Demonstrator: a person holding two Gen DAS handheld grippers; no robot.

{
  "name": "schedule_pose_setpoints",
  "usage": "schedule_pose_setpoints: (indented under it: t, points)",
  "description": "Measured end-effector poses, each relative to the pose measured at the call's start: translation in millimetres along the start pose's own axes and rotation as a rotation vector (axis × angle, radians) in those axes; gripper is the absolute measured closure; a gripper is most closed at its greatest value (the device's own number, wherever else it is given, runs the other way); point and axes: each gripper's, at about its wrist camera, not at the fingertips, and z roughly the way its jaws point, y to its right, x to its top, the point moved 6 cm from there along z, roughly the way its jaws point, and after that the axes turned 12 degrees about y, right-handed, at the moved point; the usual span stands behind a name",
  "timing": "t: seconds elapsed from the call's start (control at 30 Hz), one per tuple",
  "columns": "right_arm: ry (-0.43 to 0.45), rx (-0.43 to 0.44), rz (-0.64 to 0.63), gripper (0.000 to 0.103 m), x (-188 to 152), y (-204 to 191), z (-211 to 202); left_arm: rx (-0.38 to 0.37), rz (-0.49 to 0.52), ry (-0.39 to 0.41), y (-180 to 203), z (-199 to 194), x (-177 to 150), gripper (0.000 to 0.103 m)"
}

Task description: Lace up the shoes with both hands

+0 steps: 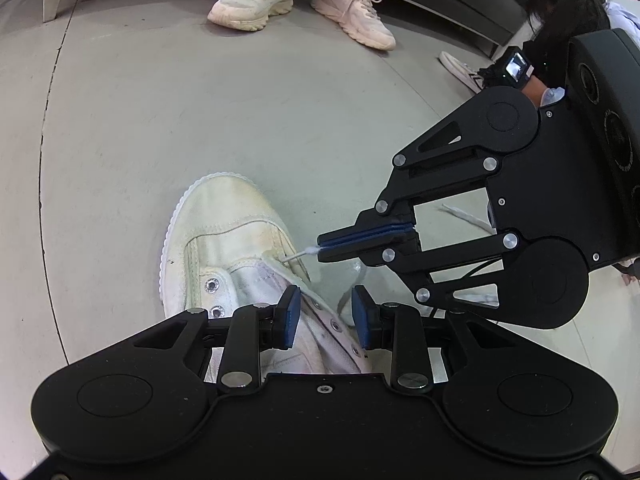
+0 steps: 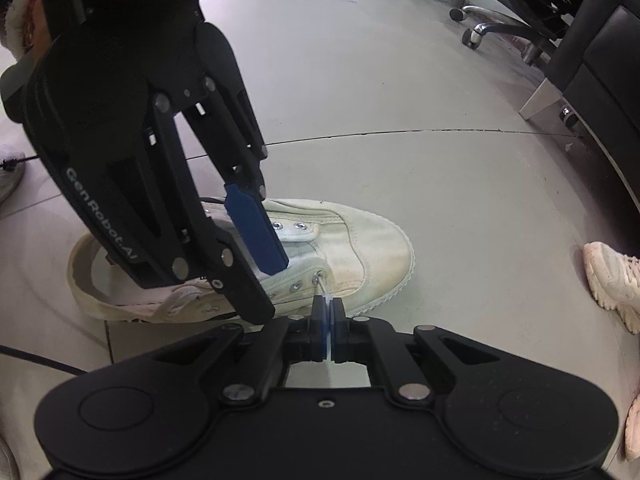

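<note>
Right tongs [image 2: 328,314] pinch the lace tip [image 1: 298,255] at the white canvas shoe's [image 1: 224,220] front eyelet [image 2: 316,276]; left tongs [image 1: 326,316] gape above the tongue

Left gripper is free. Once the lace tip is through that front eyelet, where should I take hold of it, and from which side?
Grip the lace tip on its stiff aglet as it emerges inside the flap, coming from the tongue side. The right gripper pinches it outside the front eyelet, pointing inward. The left gripper, open, is already above the shoe.
</note>
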Motion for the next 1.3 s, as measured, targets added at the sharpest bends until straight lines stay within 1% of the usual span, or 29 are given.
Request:
schedule_pose_setpoints:
  t: [0.33,0.5,0.73,1.07,1.17,1.2,1.27,1.3]
  points:
    - [0.014,0.035,-0.013,0.102,2.7,4.3,2.4,0.006,0.052,0.014,4.3,0.8,0.9,0.075]
    - [0.026,0.047,-0.004,0.102,5.1,5.5,-2.1,0.011,0.043,0.011,0.1,1.0,-0.5,0.075]
    - [0.003,0.060,-0.015,0.102,0.4,5.6,5.4,0.010,0.048,0.018,-0.8,2.4,1.4,0.075]
    - [-0.007,0.110,-0.124,0.101,3.1,3.1,20.0,0.012,0.126,0.034,8.2,0.5,-1.4,0.074]
    - [-0.006,0.108,-0.154,0.099,3.0,3.3,16.1,0.009,0.133,0.039,9.7,-0.5,-2.7,0.074]
    - [-0.003,0.104,-0.157,0.096,3.5,3.7,13.7,0.007,0.134,0.040,10.0,-0.8,-3.0,0.074]
    - [0.003,0.092,-0.159,0.092,4.9,4.8,8.3,0.005,0.138,0.042,10.2,-1.5,-3.8,0.074]
    - [0.005,0.084,-0.158,0.088,5.5,5.6,5.3,0.005,0.140,0.043,10.4,-1.8,-4.1,0.074]
